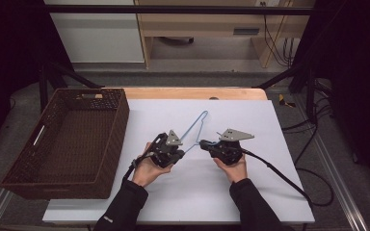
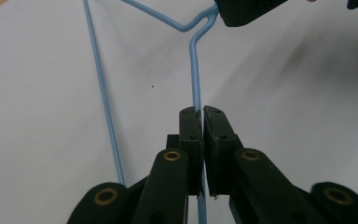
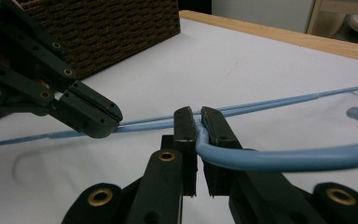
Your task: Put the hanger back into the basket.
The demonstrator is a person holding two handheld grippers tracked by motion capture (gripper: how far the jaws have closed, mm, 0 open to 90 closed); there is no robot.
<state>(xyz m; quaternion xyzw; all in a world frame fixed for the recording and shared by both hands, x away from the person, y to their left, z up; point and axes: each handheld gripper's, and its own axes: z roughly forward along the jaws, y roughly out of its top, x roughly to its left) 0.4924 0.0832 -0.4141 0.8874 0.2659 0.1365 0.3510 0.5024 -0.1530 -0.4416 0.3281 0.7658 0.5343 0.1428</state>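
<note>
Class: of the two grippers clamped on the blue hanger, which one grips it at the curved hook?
The right gripper: the blue hanger hook curves out of its jaws. The left gripper pinches a straight wire section instead.

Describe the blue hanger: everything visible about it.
The hanger is thin light-blue wire, coated by the look of it, with a curved hook and a triangular frame. It is over the white sheet, right of the basket. The left gripper clamps one straight wire; the right gripper clamps the hook's base.
</note>
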